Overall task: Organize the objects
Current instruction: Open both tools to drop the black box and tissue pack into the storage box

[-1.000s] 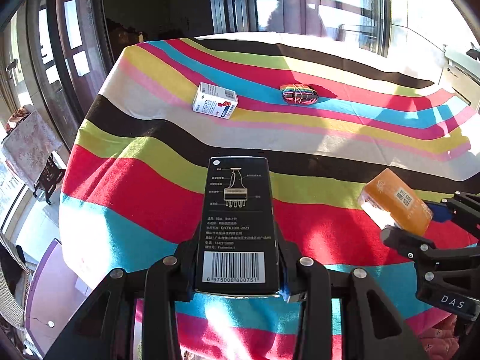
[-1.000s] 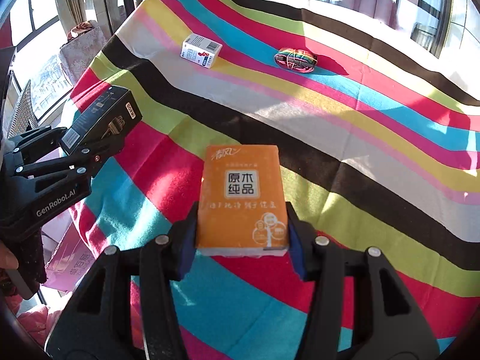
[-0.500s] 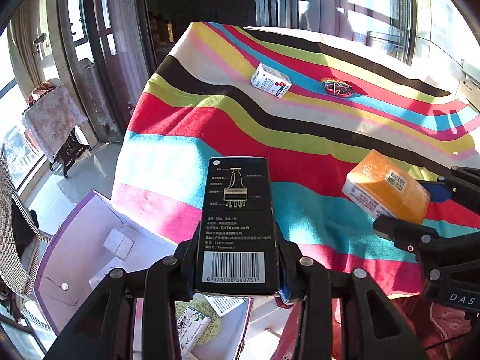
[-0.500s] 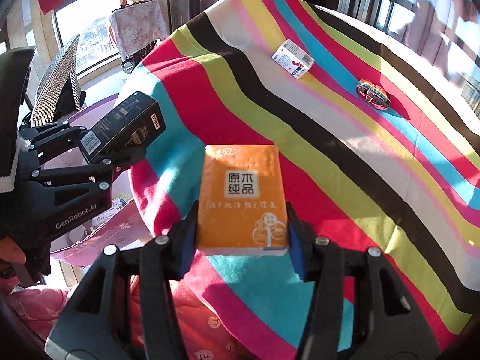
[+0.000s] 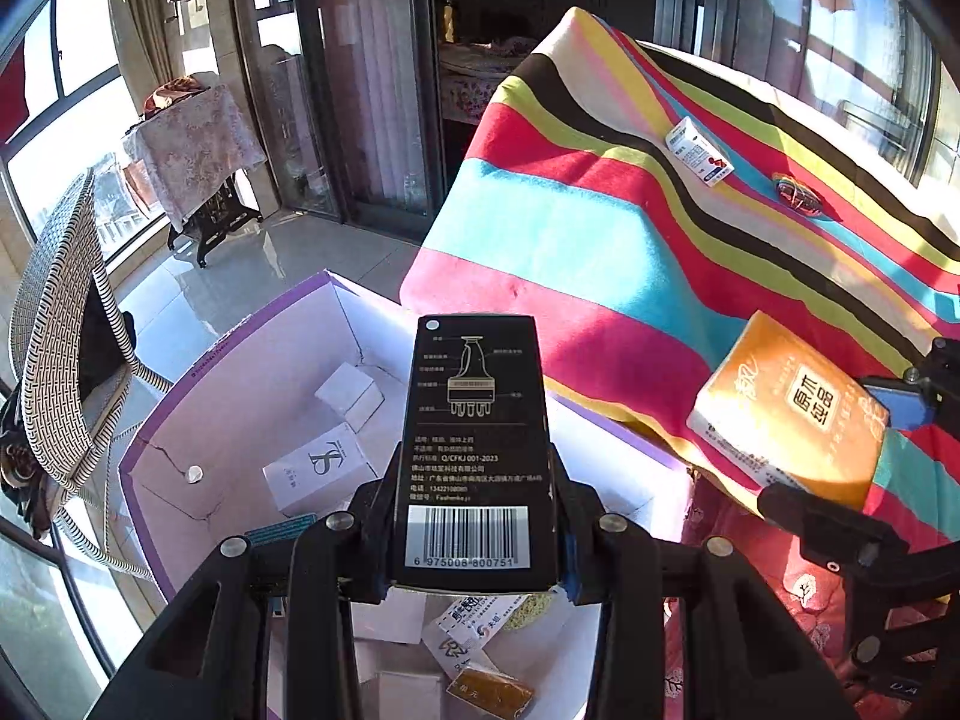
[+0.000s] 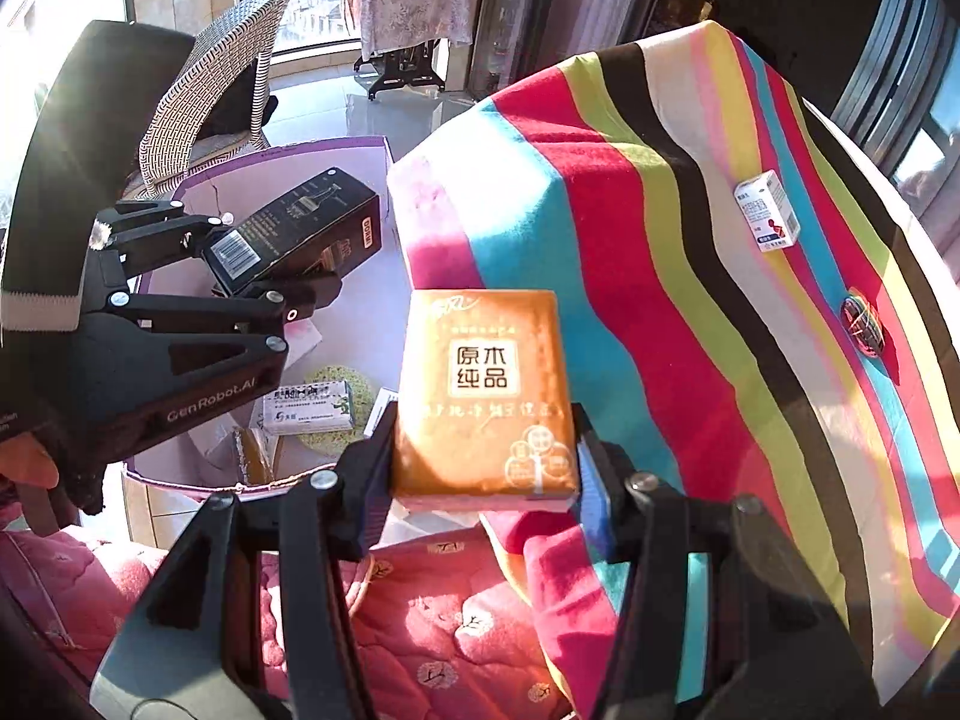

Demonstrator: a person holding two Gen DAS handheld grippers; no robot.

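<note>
Over the carton (image 5: 198, 360) now, black box (image 5: 477, 438).

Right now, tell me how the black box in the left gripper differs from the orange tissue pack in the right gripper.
The black box is a dark, rigid carton, long and narrow, with a barcode; the orange tissue pack is a bright, soft wrapper, wider and squarer. The black box hangs over the open purple-rimmed box; the tissue pack is over the edge of the striped tablecloth. Shared: each is clamped between a gripper's fingers, left gripper and right gripper.
</note>
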